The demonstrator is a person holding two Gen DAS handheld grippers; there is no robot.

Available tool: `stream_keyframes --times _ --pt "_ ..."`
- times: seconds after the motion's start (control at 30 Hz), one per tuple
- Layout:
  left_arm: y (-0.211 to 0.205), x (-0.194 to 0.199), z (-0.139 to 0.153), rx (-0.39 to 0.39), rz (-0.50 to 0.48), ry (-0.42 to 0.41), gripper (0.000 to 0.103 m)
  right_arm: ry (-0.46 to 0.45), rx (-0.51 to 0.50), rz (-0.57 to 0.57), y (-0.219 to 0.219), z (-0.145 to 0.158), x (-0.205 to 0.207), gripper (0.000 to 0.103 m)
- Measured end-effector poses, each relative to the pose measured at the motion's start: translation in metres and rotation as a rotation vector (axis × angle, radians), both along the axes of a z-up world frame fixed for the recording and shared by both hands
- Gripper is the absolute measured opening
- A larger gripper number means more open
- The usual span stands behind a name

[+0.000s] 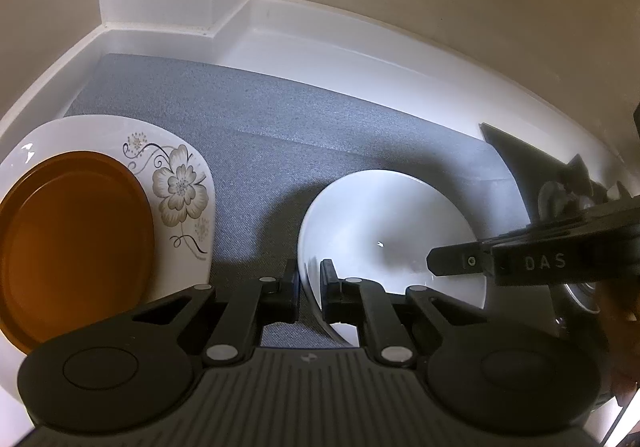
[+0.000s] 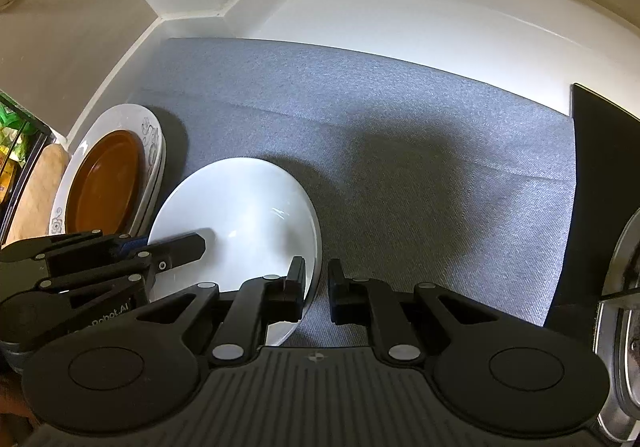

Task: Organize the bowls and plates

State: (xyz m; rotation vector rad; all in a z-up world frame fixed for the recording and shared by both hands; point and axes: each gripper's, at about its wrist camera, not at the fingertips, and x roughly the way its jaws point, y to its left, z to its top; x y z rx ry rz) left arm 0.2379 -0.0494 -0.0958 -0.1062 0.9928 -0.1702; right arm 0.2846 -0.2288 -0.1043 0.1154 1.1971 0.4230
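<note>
A plain white bowl (image 1: 392,231) sits on the grey mat (image 1: 320,127), and both grippers grip its rim. My left gripper (image 1: 310,283) is shut on the bowl's near left rim, one finger inside and one outside. The right gripper (image 1: 444,263) comes in from the right and clamps the opposite rim. In the right wrist view, the right gripper (image 2: 316,287) pinches the bowl's (image 2: 240,207) right edge, and the left gripper (image 2: 160,245) holds the far side. A brown plate (image 1: 76,239) lies on a white floral plate (image 1: 176,183) to the left.
White walls and a raised white ledge (image 1: 360,47) border the mat at the back and left. A black surface (image 2: 592,187) and a metal pan edge (image 2: 624,307) lie on the right. Packages (image 2: 16,143) stand beyond the plate stack (image 2: 154,139).
</note>
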Motion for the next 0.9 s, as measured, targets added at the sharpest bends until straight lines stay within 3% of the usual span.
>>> stream_keyframes --times 0.4,0.6,0.9 --pt "-0.002 -0.003 0.001 0.001 0.015 0.001 0.011 -0.021 -0.004 0.011 0.003 -0.001 -0.004 0.013" --pt "-0.005 -0.01 0.005 0.033 0.016 -0.046 0.011 -0.055 -0.003 0.029 0.002 -0.001 -0.01 0.013" --pt "-0.003 -0.009 0.005 0.014 0.021 -0.04 0.011 -0.063 0.002 0.028 0.0 -0.002 -0.011 0.013"
